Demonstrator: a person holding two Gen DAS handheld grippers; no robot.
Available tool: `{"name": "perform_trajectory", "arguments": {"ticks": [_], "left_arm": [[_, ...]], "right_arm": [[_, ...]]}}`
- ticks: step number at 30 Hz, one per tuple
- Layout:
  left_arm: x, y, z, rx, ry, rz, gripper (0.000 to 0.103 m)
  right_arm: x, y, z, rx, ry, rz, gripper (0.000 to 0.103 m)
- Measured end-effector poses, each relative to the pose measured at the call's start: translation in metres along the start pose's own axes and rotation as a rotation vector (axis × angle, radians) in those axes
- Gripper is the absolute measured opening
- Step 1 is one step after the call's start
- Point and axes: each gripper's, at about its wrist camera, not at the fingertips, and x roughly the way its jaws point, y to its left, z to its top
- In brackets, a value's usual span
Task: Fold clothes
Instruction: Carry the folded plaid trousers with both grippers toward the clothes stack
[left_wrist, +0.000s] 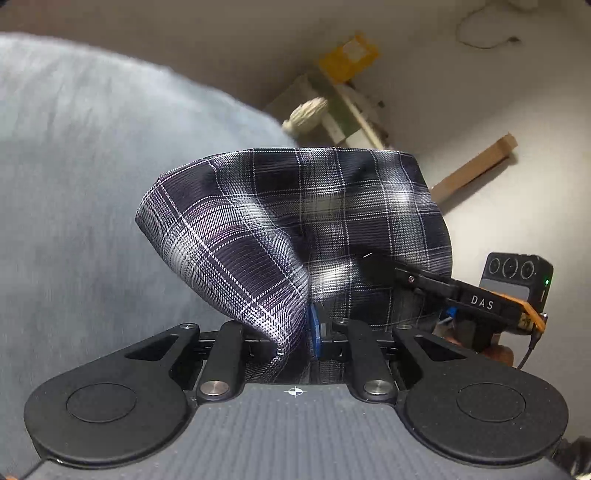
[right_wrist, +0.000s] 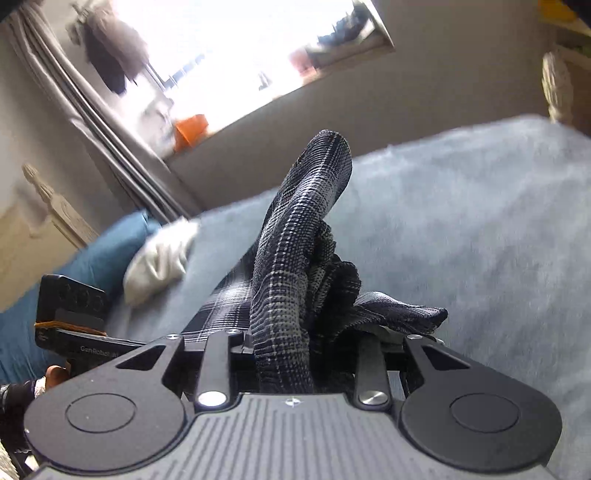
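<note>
A dark navy plaid garment (left_wrist: 295, 221) with white check lines hangs lifted above a grey-blue bed cover (left_wrist: 92, 184). My left gripper (left_wrist: 299, 332) is shut on one edge of it, and the cloth billows up over the fingers. The right gripper (left_wrist: 461, 291) shows at the right of the left wrist view, its fingers reaching into the same cloth. In the right wrist view the plaid garment (right_wrist: 295, 266) bunches up between the closed fingers of my right gripper (right_wrist: 295, 350). The left gripper (right_wrist: 74, 325) is at the lower left there.
The grey-blue bed cover (right_wrist: 461, 240) fills most of the space below. A white cloth (right_wrist: 162, 258) lies on it beside a teal pillow (right_wrist: 85, 266). A window sill with an orange box (right_wrist: 190, 131), a shelf with a yellow box (left_wrist: 347, 55) and a wooden plank (left_wrist: 476, 166) line the walls.
</note>
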Motion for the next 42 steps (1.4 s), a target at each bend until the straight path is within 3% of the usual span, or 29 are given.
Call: {"name": "perform_trajectory", "arguments": {"ticks": [4, 7, 16, 21, 29, 33, 38, 42], "left_arm": [[-0.014, -0.004, 0.021, 0.009, -0.013, -0.013, 0.015], [-0.024, -0.001, 0.033, 0.023, -0.024, -0.027, 0.015], [-0.048, 0.006, 0.069, 0.05, -0.089, -0.205, 0.015], [-0.087, -0.023, 0.102, 0.066, -0.025, -0.226, 0.015], [-0.174, -0.065, 0.152, 0.13, 0.106, -0.195, 0.015], [-0.206, -0.082, 0.172, 0.102, 0.121, -0.16, 0.015], [-0.213, -0.111, 0.178, 0.099, 0.15, -0.155, 0.015], [-0.195, -0.128, 0.166, 0.098, 0.175, -0.228, 0.015]], "right_arm": [[0.005, 0.001, 0.022, 0.046, -0.073, 0.023, 0.032], [0.014, 0.014, 0.042, 0.049, -0.077, -0.004, 0.032], [0.006, 0.069, 0.088, -0.004, -0.132, -0.138, 0.032], [-0.006, 0.125, 0.112, 0.026, -0.137, -0.213, 0.032], [-0.018, 0.23, 0.145, 0.154, -0.17, -0.287, 0.032], [-0.024, 0.263, 0.157, 0.26, -0.215, -0.264, 0.032], [-0.048, 0.285, 0.164, 0.286, -0.23, -0.286, 0.032], [-0.084, 0.285, 0.161, 0.311, -0.25, -0.334, 0.032]]}}
